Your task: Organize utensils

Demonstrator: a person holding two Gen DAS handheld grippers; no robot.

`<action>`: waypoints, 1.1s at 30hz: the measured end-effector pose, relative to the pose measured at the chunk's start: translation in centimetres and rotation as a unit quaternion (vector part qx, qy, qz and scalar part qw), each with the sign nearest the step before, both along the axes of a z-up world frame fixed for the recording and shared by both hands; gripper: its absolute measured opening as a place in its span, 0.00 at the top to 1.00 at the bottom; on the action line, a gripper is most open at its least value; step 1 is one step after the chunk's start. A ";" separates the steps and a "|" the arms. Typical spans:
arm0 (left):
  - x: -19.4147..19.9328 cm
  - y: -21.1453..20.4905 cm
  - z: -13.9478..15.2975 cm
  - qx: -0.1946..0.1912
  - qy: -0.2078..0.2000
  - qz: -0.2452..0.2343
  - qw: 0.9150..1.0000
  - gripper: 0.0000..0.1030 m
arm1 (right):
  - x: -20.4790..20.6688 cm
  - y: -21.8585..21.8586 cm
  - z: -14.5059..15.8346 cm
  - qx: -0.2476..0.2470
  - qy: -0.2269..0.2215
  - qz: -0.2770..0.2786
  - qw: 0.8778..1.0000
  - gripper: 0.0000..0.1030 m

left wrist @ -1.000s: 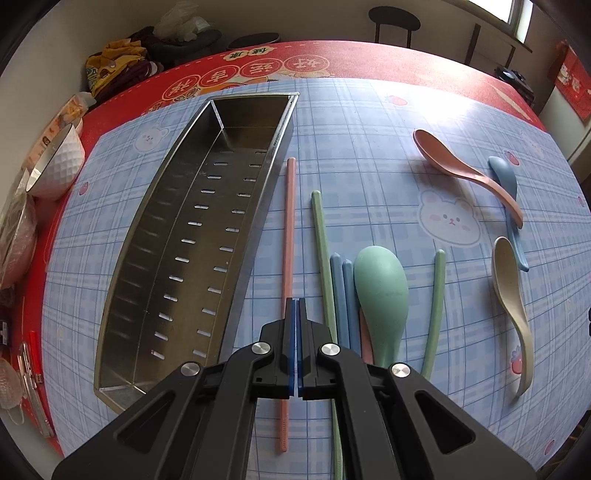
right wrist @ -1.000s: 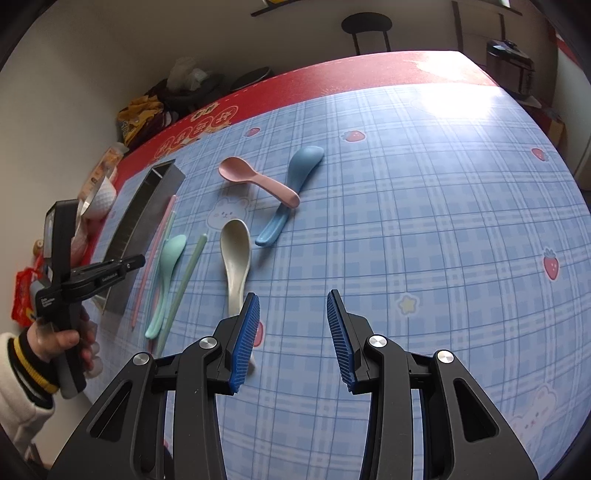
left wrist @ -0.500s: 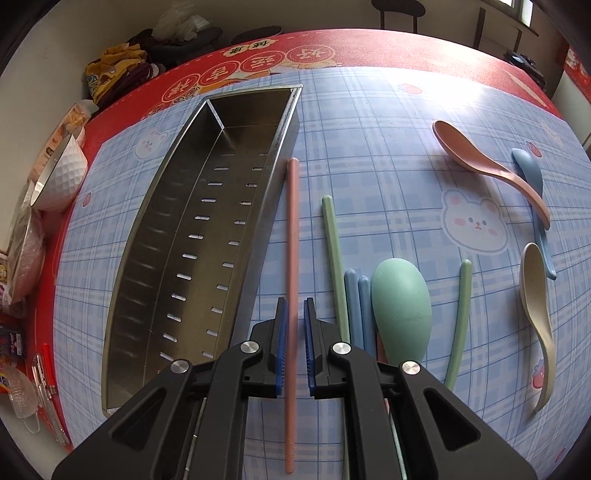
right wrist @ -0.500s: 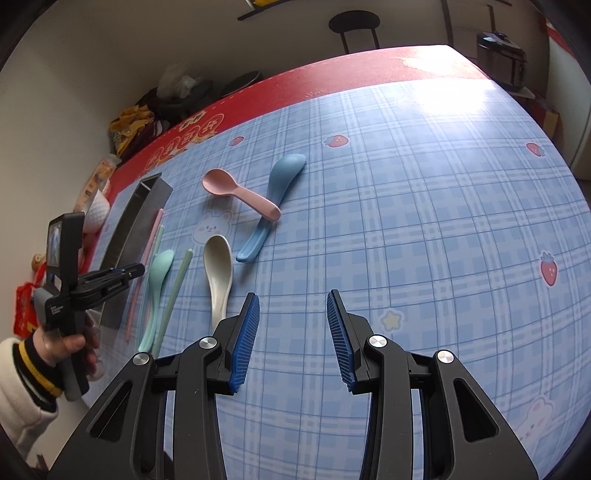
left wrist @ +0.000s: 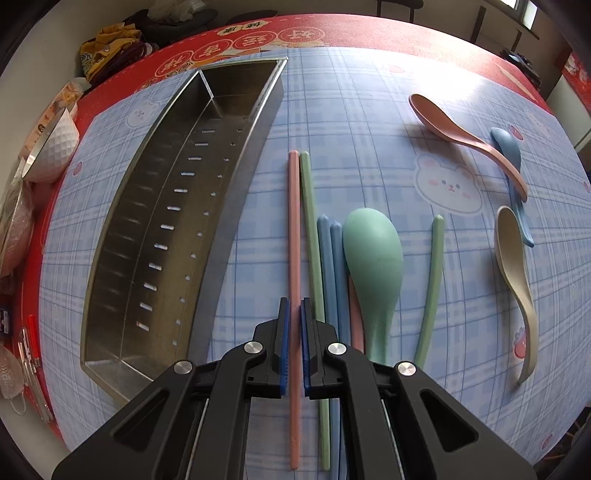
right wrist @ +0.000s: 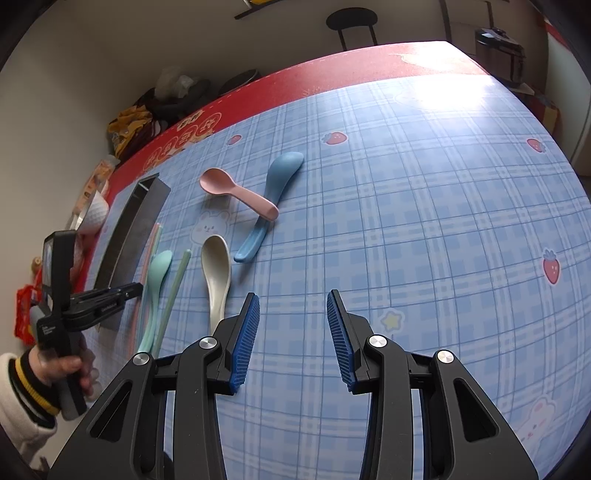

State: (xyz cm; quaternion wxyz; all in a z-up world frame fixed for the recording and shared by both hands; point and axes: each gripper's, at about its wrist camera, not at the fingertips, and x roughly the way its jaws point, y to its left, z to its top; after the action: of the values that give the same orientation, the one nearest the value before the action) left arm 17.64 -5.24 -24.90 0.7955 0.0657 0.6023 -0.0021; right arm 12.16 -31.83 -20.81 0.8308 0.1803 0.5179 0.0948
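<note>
A pink chopstick [left wrist: 293, 236] lies on the blue checked cloth beside a steel slotted tray [left wrist: 173, 221]. My left gripper [left wrist: 294, 314] straddles it with the jaws a narrow gap apart, one pad on each side; I cannot tell if they touch it. Right of it lie a green chopstick [left wrist: 310, 229], two blue chopsticks [left wrist: 330, 266], a green spoon [left wrist: 373, 266], another green chopstick [left wrist: 432, 280], and beige [left wrist: 513, 273], pink [left wrist: 461, 133] and blue [left wrist: 511, 158] spoons. My right gripper [right wrist: 293, 325] is open and empty above bare cloth, right of the beige spoon [right wrist: 216, 277].
A white bowl [left wrist: 51, 147] and plastic-wrapped items sit at the table's left edge. Bags and clutter [left wrist: 110, 51] lie at the far left corner. The red cloth border [left wrist: 332, 29] runs along the far side. A dark stool [right wrist: 351, 18] stands beyond the table.
My left gripper opened from shut and came down around the pink chopstick. The right gripper stayed open and shifted only slightly.
</note>
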 end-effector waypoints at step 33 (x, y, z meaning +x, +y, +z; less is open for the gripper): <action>-4.0 1.2 -0.2 -0.065 -0.031 0.014 0.997 0.94 | 2.1 8.9 -4.3 0.019 0.030 0.116 0.993 0.69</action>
State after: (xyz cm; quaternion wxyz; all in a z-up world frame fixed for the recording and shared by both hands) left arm 13.62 -3.99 -25.07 0.8161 0.0055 0.5772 -0.0276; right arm 14.22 -22.91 -25.14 0.7949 0.1373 0.5578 0.1952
